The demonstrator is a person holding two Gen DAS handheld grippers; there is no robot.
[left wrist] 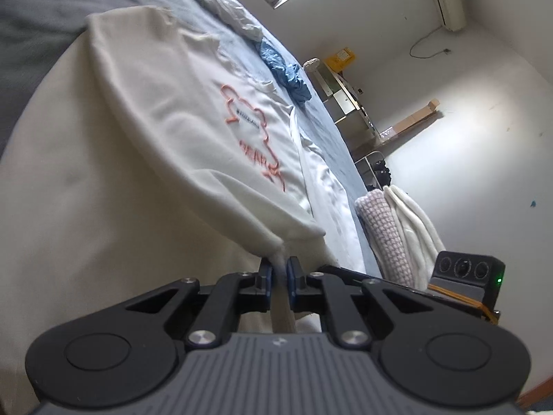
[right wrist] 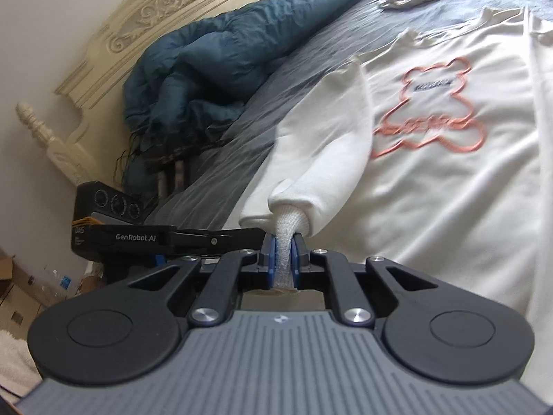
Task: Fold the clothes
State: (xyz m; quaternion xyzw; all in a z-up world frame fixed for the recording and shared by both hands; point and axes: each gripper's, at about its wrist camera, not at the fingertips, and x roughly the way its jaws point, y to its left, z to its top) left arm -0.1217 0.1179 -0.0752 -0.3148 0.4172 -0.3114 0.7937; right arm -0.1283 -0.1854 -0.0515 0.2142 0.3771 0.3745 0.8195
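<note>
A cream cotton sweatshirt [right wrist: 449,180] with an orange bear outline lies face up on the grey bedsheet [right wrist: 276,79], short of the teal quilt [right wrist: 214,69]. The right gripper [right wrist: 283,259] is clenched on a ribbed cuff, the left gripper [left wrist: 280,276] on bunched cream fabric. Best to carry both ends inward together toward the bear, keeping the fabric taut and even.

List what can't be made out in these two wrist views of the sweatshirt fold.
- Left wrist view: the part of the sweatshirt pinched in the left tool is only a bunched fold; hem or cuff is unclear.
- Right wrist view: the cuff end is hidden between the right tool pads.
- Both views: the small dark lettering inside the bear outline is too blurred to read.
- Right wrist view: the sweatshirt's right side runs off the frame edge.
</note>
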